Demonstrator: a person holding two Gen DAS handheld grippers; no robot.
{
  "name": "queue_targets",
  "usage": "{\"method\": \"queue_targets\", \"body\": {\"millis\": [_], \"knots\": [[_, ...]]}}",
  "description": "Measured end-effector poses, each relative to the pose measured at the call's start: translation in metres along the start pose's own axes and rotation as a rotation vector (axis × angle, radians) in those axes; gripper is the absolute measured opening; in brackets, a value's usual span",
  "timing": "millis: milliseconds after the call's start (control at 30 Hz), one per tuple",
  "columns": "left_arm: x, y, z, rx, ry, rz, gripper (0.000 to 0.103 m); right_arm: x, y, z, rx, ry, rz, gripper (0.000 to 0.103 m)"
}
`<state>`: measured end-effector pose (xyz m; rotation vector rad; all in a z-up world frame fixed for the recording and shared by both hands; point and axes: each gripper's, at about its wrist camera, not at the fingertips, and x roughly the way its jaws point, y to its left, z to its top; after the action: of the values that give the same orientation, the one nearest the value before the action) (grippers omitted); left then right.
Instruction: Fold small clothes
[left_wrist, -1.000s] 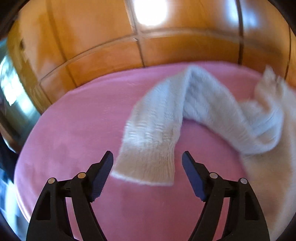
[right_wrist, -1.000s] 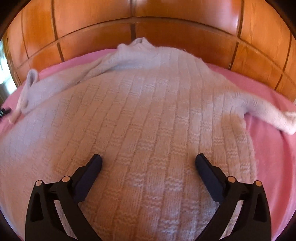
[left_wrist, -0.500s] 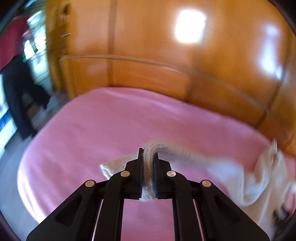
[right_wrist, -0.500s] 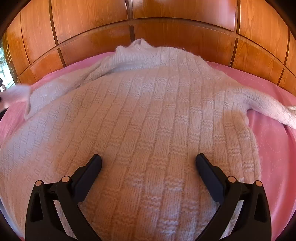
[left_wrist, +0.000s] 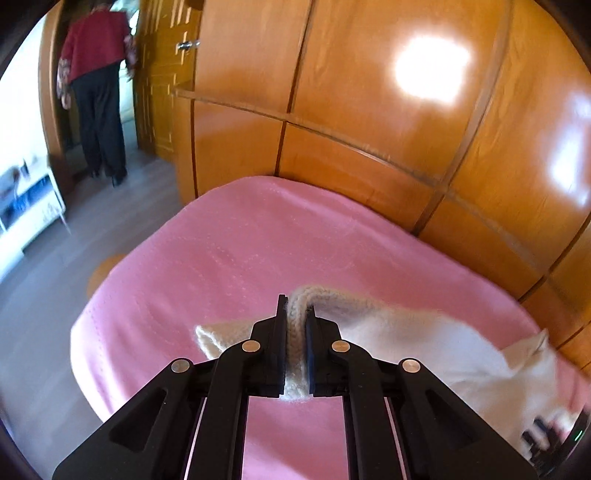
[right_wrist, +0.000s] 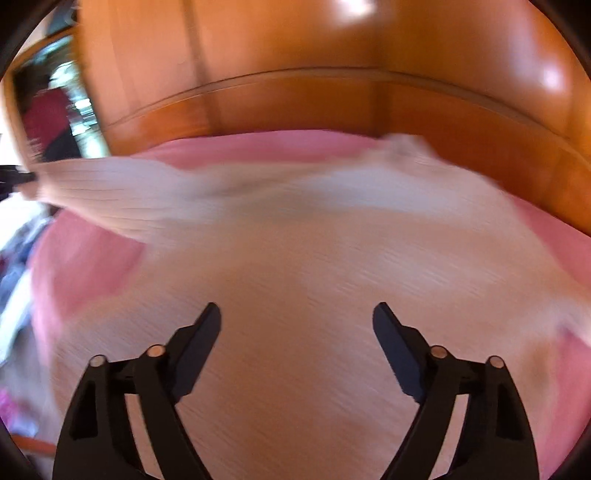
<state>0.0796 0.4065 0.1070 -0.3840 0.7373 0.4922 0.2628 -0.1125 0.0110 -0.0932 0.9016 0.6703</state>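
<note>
A cream knitted sweater (right_wrist: 314, 266) lies spread on a pink bed cover (left_wrist: 229, 258). My left gripper (left_wrist: 295, 314) is shut on the cuff end of one sleeve (left_wrist: 388, 332), which it holds lifted just above the cover. That sleeve trails off right toward the sweater body. In the right wrist view the same sleeve (right_wrist: 122, 192) stretches left, pulled taut. My right gripper (right_wrist: 295, 317) is open and empty, hovering over the sweater's body. The right wrist view is motion-blurred.
Wooden wardrobe panels (left_wrist: 369, 110) stand right behind the bed. A person in a red top (left_wrist: 96, 81) stands in the doorway at far left. Grey floor (left_wrist: 55, 258) and a white shelf unit (left_wrist: 26, 206) lie left of the bed.
My left gripper closed on the sleeve cuff and pulled it out to the left, stretching the sleeve. My right gripper stayed open over the body and is now swinging left.
</note>
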Motion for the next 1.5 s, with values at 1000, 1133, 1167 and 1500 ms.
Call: {"method": "queue_targets", "body": {"millis": [1000, 1133, 1167, 1500], "knots": [[0.036, 0.035, -0.03, -0.079, 0.012, -0.149, 0.007, 0.129, -0.051, 0.19, 0.464, -0.022, 0.164, 0.006], [0.096, 0.036, -0.004, -0.235, 0.204, -0.116, 0.007, 0.141, -0.062, 0.196, 0.478, 0.029, 0.139, 0.061], [0.106, 0.036, -0.001, -0.243, 0.223, -0.091, 0.008, 0.132, -0.065, 0.189, 0.471, -0.001, 0.125, 0.08], [0.116, 0.079, 0.023, -0.258, 0.2, 0.306, 0.01, 0.046, -0.04, 0.075, 0.202, 0.025, 0.009, 0.092]]}}
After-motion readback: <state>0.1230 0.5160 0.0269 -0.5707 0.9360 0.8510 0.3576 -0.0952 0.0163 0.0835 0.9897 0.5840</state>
